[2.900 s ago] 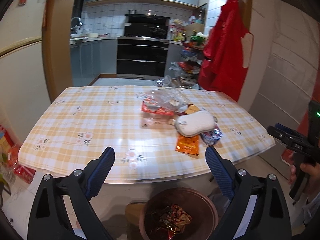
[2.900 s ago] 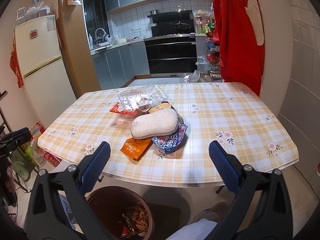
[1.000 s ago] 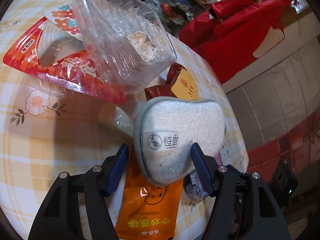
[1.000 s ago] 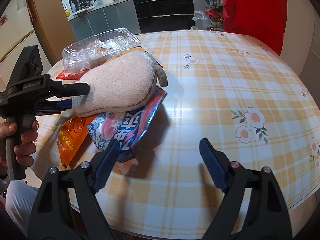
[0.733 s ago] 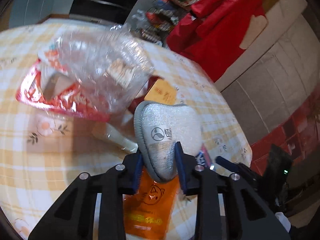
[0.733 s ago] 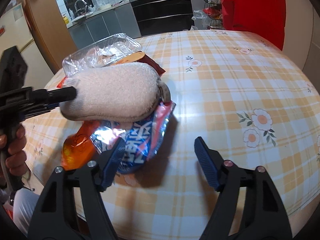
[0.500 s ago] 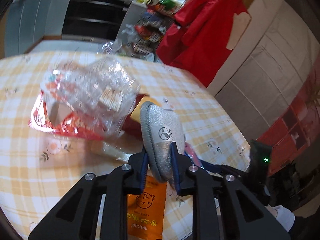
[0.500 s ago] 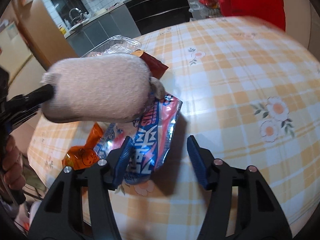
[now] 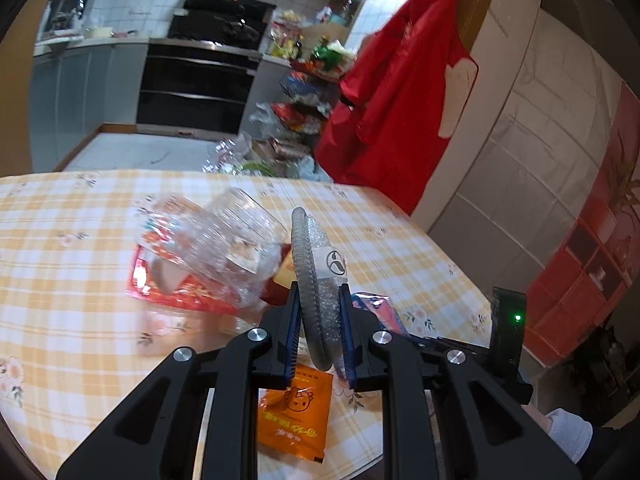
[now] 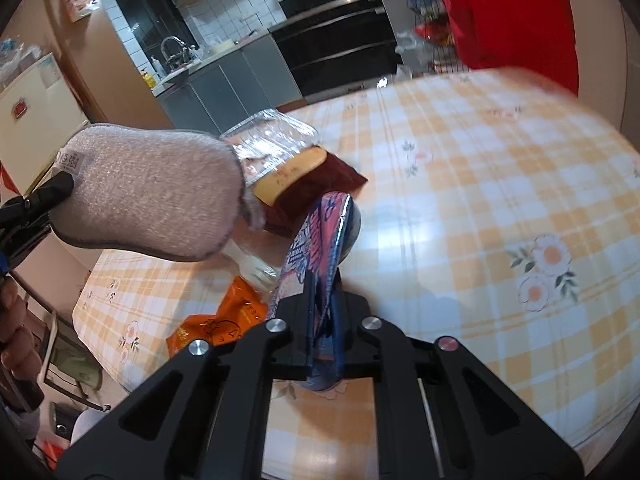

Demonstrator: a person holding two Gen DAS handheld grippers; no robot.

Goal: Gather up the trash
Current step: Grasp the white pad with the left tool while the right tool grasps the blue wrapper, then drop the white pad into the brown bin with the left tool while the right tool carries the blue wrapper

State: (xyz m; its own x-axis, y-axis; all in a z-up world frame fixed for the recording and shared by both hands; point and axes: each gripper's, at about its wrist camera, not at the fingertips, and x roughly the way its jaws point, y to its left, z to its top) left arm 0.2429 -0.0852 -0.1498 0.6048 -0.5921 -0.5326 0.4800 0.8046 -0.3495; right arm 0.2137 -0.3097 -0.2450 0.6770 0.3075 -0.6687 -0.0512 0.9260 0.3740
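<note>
L gripper (image 9: 319, 334) squeezes the soft, light sponge (image 9: 316, 280) by its end above the table (image 10: 500, 200), R gripper (image 10: 325, 328) pinches the thin, crinkly wrapper (image 10: 320, 240) w/ jaws nearly together.

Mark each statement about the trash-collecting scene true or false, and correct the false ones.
1. The left gripper is shut on the sponge. True.
2. The right gripper is open. False: it is shut on the blue wrapper.
3. The orange packet lies on the table. True.
4. The sponge lies flat on the table. False: it is held up, clear of the table.
5. The clear tray is in a gripper. False: it rests on the pile.
</note>
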